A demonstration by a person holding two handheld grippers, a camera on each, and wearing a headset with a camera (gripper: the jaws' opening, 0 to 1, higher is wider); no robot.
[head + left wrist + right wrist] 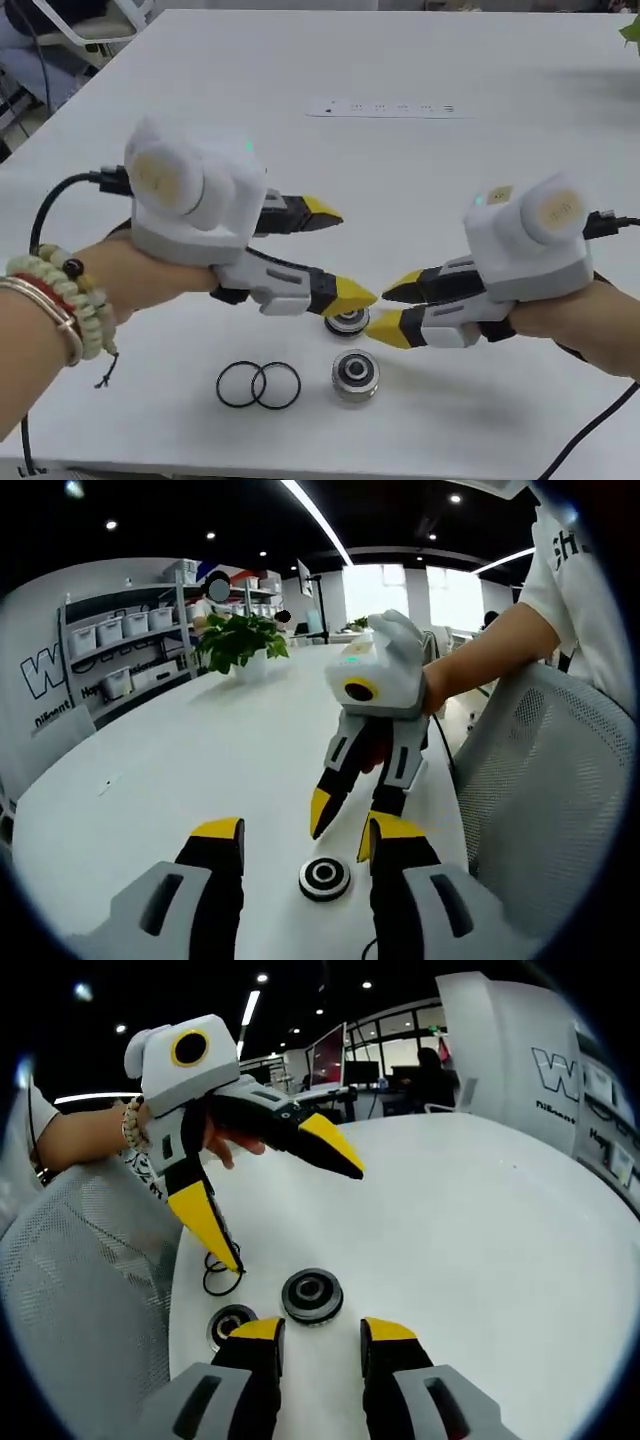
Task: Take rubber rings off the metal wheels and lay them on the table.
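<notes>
Between the left tongs (pixel 338 253) and right tongs (pixel 383 308) sits a metal wheel (pixel 347 323).

We log 2 hand-held units, left gripper (pixel 352 255) and right gripper (pixel 381 308): each has a white housing, grey body, black jaws tipped yellow and a black cable (pixel 60 195). Behind the left gripper: pale bead bracelets (pixel 90 310) and 1 metal bangle (pixel 60 315). White short sleeve (pixel 575 580), dark lettering.
</notes>
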